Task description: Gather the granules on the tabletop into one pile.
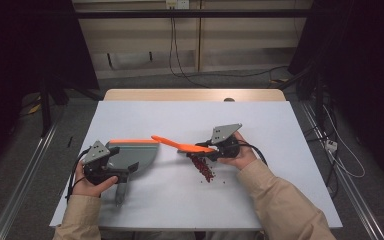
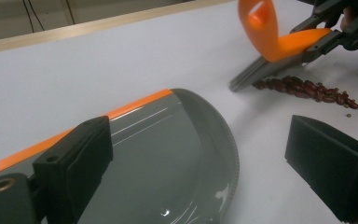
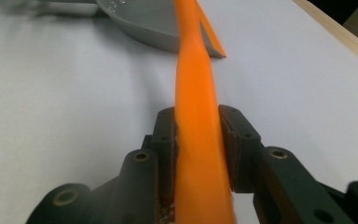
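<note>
Right claw (image 3: 198,140) clamps orange brush (image 3: 196,116), handle pointing toward dustpan (image 3: 144,21).

Dustpan (image 1: 132,154) on the table (image 1: 145,117), left of centre, under the left hand-held gripper (image 1: 111,169). Brush (image 1: 182,146) to its right, clamped in the right hand-held gripper (image 1: 207,150), handle reaching toward the dustpan. Beans (image 1: 202,169) heaped on the table beneath the brush, well apart from the dustpan.

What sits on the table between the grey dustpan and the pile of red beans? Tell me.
Bare white table separates dustpan and beans in the high view; above it hangs the orange brush handle.
</note>
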`<state>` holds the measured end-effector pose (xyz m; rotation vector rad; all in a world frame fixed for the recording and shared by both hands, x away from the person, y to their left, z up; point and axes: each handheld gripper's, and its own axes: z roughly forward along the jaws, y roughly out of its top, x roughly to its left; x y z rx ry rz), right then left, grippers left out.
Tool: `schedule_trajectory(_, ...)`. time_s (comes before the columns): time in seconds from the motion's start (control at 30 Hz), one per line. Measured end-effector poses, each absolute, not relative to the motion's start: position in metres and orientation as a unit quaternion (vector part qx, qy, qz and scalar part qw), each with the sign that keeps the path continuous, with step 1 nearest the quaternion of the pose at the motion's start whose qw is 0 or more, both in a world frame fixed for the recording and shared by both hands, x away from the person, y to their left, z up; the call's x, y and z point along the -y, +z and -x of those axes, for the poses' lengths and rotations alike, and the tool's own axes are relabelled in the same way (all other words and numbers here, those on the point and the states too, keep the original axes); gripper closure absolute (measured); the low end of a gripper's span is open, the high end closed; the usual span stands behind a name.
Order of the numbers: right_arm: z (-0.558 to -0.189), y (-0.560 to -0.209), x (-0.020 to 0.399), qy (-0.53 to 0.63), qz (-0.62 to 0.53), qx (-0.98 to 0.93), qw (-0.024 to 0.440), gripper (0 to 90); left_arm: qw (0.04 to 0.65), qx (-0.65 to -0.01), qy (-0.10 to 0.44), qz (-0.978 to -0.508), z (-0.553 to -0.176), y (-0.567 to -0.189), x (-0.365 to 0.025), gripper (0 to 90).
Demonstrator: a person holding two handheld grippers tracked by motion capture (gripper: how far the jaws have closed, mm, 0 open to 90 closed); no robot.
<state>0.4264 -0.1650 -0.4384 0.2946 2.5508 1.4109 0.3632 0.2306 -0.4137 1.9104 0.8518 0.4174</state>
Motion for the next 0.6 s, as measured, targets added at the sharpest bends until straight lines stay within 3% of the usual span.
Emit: schedule_trajectory(0.6, -0.398, -0.437, 0.168, 0.480, -0.103, -0.866, 0.095, 69.8, 0.482, -0.349, 0.171, -0.785, -0.363, -0.414, -0.230, 7.5)
